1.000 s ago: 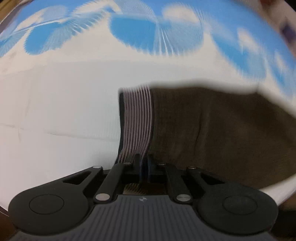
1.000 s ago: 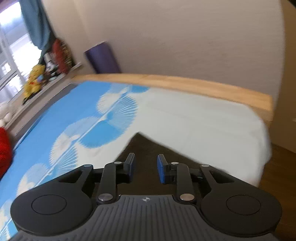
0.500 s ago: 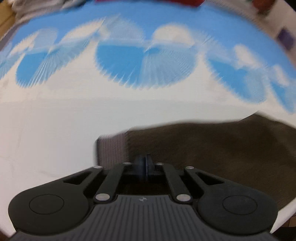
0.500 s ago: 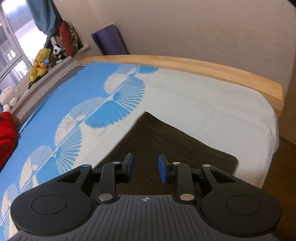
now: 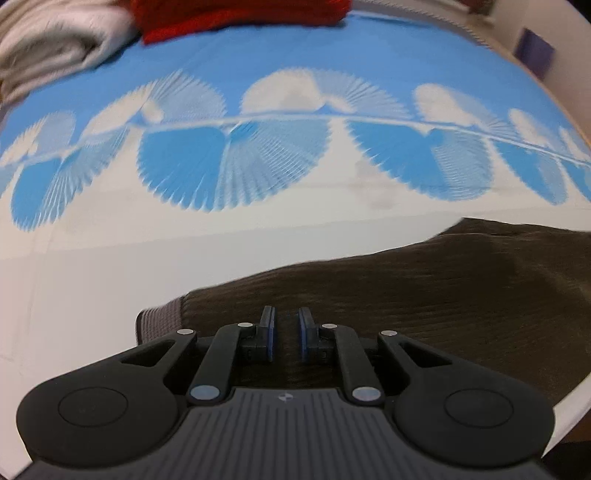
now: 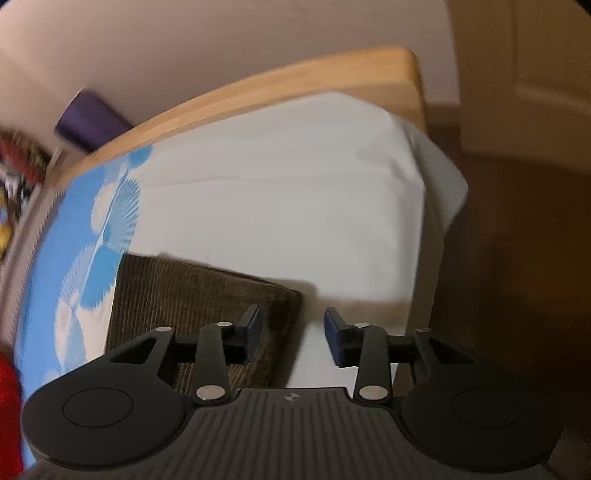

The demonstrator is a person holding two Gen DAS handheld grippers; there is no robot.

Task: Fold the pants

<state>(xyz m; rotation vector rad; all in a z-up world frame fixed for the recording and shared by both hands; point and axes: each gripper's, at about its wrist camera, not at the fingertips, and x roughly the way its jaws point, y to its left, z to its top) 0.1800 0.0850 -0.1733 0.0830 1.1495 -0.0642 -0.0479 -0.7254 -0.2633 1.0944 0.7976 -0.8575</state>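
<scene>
Now, with both the left gripper (image 5: 284, 334) and right gripper (image 6: 293, 338) hovering with jaws released, the folded pants (image 5: 406, 295) are lying near the bed (image 6: 295, 206) edge, risking slipping off if nudged.

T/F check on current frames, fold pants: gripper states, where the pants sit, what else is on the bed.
1. The left gripper is clamped on the pants. False: its jaws stand apart with a gap, nothing between them.
2. The right gripper is open. True.
3. The pants lie on the white part of the bed sheet. True.
4. The pants are blue denim. False: they are dark brown ribbed cloth with a grey waistband.
5. Something red lies at the far end of the bed in the left wrist view. True.
6. The bed frame is black metal. False: it is light wood.
</scene>
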